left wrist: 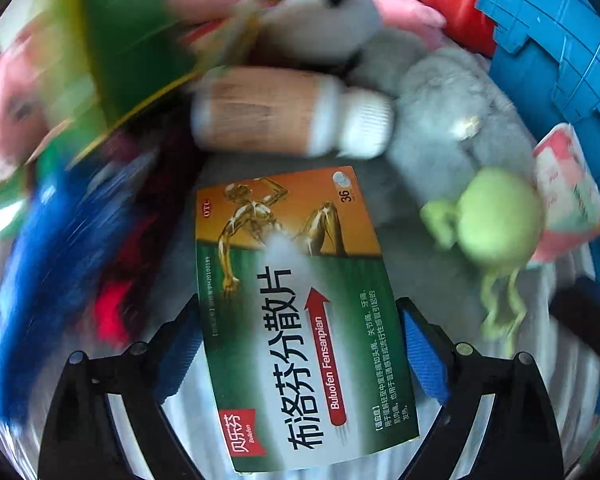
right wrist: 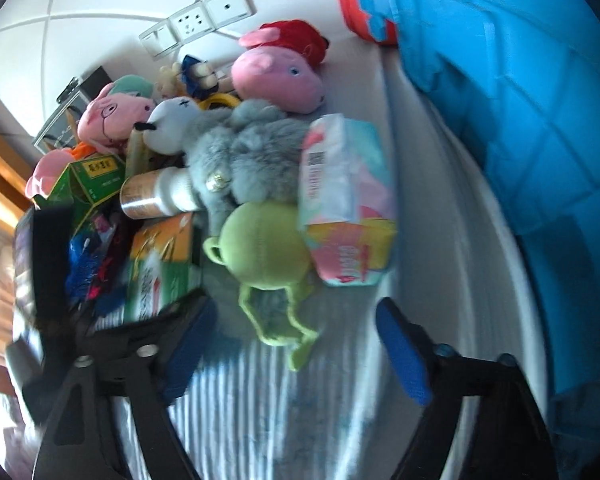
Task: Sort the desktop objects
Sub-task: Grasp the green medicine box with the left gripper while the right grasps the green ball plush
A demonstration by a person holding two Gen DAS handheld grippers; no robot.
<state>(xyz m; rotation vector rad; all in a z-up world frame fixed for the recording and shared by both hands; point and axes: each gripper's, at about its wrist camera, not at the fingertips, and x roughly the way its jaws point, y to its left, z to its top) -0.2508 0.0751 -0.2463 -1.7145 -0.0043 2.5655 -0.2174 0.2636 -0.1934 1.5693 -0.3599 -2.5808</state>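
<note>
My left gripper (left wrist: 300, 316) is shut on a green and orange Buluofen medicine box (left wrist: 296, 304), its blue pads pressed on both long sides. The box also shows in the right wrist view (right wrist: 160, 264), with the left gripper's black body beside it. My right gripper (right wrist: 296, 344) is open and empty above the striped cloth, just in front of a green frog plush (right wrist: 264, 248). A brown pill bottle with a white cap (left wrist: 288, 116) lies beyond the held box. A grey fluffy plush (right wrist: 244, 148) and a tissue pack (right wrist: 348, 200) lie behind the frog.
Two pink pig plushes (right wrist: 280, 76) (right wrist: 112, 112) and a green carton (right wrist: 92, 176) crowd the back of the pile. A blue plastic bin (right wrist: 520, 100) stands at the right, with a red one (left wrist: 456, 4) behind. Blue and red items (left wrist: 60, 240) lie left of the box.
</note>
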